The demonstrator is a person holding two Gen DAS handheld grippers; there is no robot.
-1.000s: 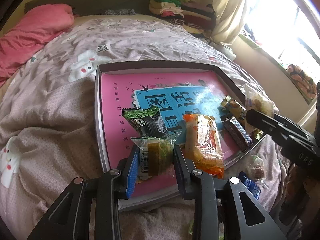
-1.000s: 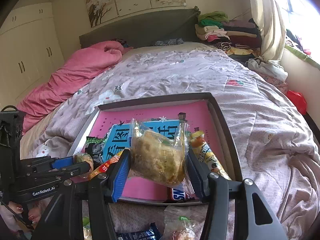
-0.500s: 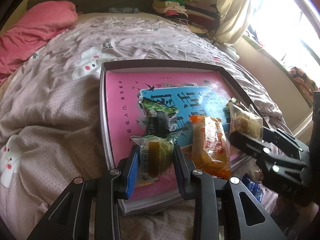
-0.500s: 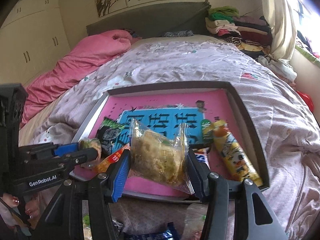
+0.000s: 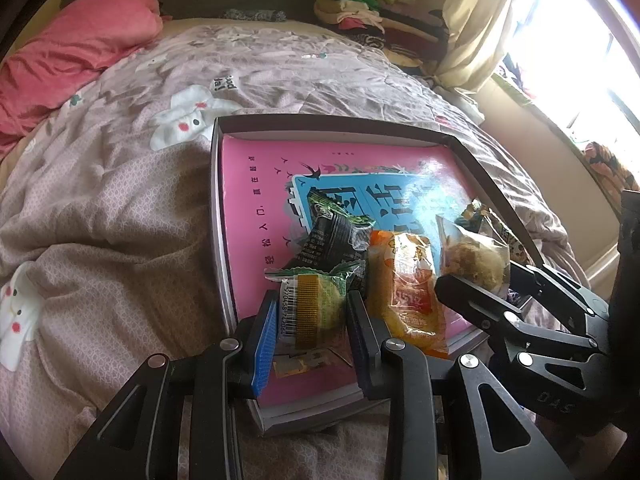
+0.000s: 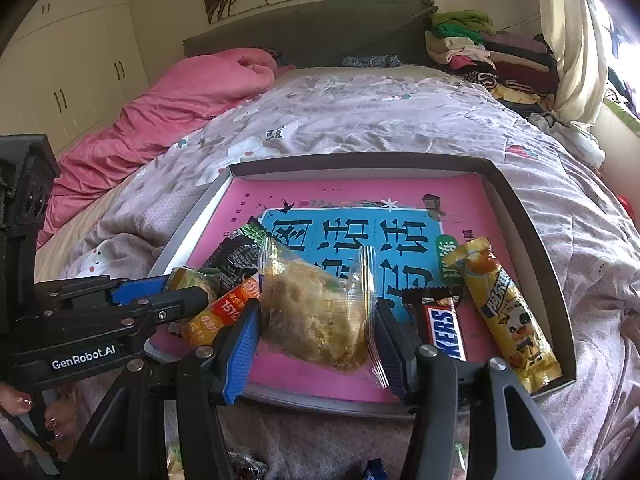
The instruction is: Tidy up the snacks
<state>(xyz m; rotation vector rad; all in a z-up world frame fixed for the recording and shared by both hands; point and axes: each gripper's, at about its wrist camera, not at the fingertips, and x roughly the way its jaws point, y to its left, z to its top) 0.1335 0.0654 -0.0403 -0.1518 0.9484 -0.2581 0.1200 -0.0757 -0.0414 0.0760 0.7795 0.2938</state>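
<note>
A dark-rimmed tray (image 5: 218, 216) lined with a pink and blue book lies on the quilt. My left gripper (image 5: 313, 320) is shut on a small clear packet with a green cake (image 5: 320, 300), held over the tray's near left corner. My right gripper (image 6: 316, 312) is shut on a clear bag of brown crumbly cake (image 6: 312, 292), held just above the tray's near edge. In the tray lie a black and green packet (image 5: 332, 236), an orange packet (image 5: 408, 296), a Snickers bar (image 6: 444, 328) and a yellow packet (image 6: 504, 312). The two grippers are side by side.
Several loose snacks lie on the quilt below the tray's near edge (image 6: 240, 464). A pink blanket (image 6: 180, 96) is heaped at the far left, and folded clothes (image 6: 480, 48) are piled at the far right. A hand with painted nails (image 6: 20, 400) holds the left gripper.
My right gripper has carried the crumbly cake bag down and in over the tray's near edge, closer to the left gripper. The left gripper has stayed about where it was with its packet.
</note>
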